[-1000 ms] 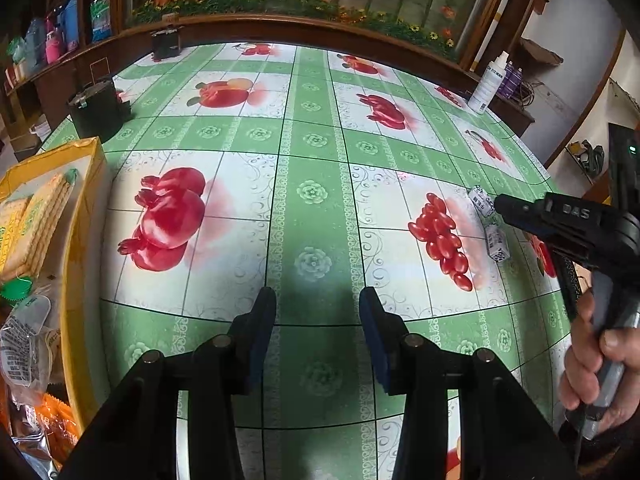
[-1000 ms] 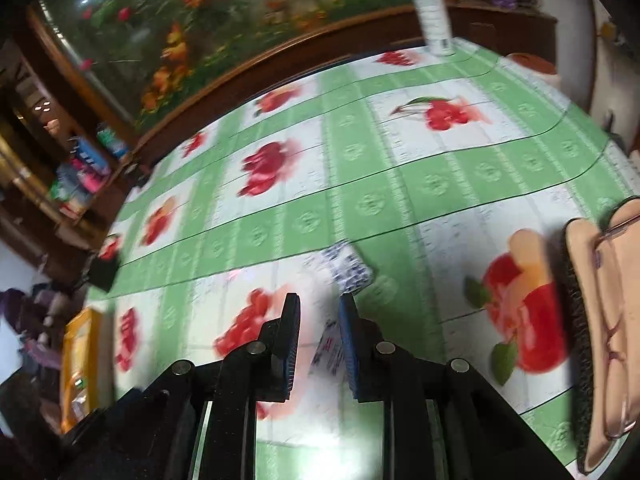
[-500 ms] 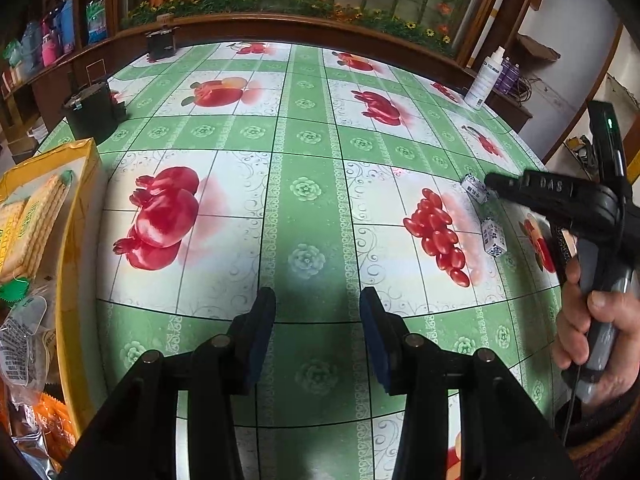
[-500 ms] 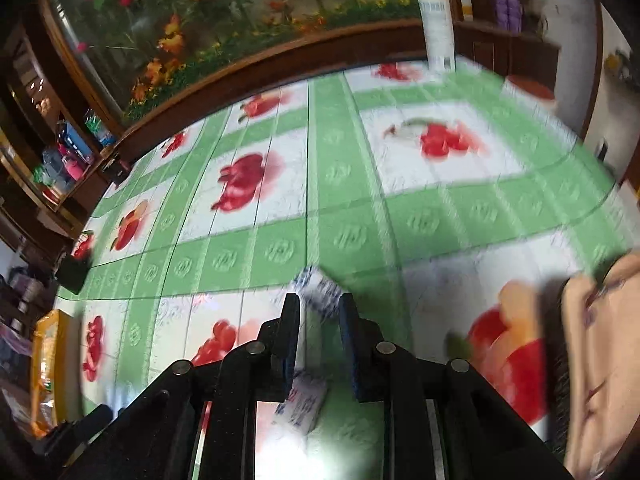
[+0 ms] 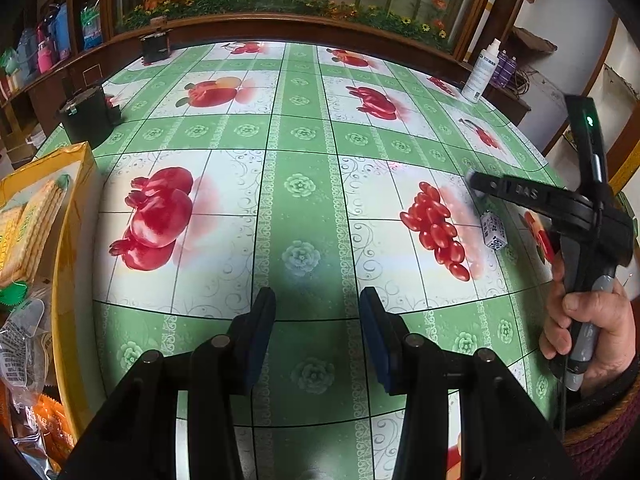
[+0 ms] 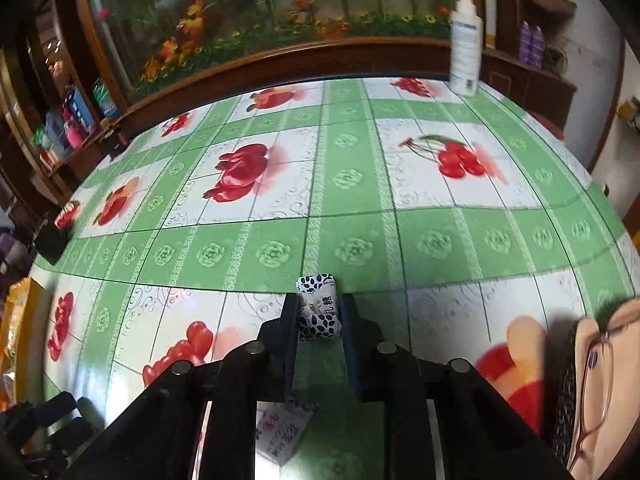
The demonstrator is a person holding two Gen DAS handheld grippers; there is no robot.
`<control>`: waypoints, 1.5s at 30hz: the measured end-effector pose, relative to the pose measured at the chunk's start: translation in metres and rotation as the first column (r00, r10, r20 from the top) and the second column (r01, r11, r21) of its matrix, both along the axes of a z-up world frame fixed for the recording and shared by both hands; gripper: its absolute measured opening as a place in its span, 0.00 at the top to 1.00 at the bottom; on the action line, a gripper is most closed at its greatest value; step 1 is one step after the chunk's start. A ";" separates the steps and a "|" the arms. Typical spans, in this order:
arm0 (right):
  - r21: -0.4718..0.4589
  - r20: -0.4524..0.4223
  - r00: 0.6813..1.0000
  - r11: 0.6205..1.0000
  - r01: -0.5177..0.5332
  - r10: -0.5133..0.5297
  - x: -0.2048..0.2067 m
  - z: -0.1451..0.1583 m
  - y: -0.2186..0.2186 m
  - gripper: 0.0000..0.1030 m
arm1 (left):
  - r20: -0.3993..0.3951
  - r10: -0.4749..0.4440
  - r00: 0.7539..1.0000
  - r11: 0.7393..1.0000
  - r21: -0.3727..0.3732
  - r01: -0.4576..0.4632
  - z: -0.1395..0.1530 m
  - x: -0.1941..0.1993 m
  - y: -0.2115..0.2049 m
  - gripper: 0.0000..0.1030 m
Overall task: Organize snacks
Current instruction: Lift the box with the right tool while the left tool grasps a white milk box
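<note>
In the right wrist view a small candy in a white wrapper with blue leaves sits between the fingers of my right gripper. The jaws are closing and the pads press on its sides. A second wrapped candy lies on the tablecloth under that gripper. The left wrist view shows this loose candy just below the right gripper, held by a hand. My left gripper hovers open over the cloth with nothing between its fingers. A yellow box with cracker packs stands at the far left.
A green tablecloth with fruit prints covers the table. A black pot stands at the back left, a white spray bottle at the back right. Glasses on a pink case lie by the right edge.
The right gripper moved off the nearer candy, went forward to the farther one, rolled and closed on it. The left gripper has stayed where it was.
</note>
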State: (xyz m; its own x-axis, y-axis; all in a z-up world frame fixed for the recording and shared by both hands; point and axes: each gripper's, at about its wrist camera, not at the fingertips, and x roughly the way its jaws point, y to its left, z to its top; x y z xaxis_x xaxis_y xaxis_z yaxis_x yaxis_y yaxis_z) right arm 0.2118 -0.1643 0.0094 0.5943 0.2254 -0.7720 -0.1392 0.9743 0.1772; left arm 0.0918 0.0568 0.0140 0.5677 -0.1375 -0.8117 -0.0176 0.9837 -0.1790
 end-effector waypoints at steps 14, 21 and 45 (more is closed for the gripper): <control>0.164 -0.028 0.981 0.969 -0.183 0.190 -0.085 0.006 0.041 0.79 | 0.029 -0.005 1.000 1.000 -0.007 0.006 0.007 -0.003 0.002 0.45; 0.180 -0.054 0.990 0.976 -0.122 0.134 -0.078 0.000 0.032 0.79 | 0.010 0.039 0.999 0.997 -0.063 -0.039 0.007 0.000 0.018 0.45; 0.209 -0.060 0.997 0.977 -0.042 0.055 -0.078 -0.005 -0.001 0.79 | 0.130 -0.324 0.937 0.946 0.040 0.321 0.023 -0.053 -0.040 0.40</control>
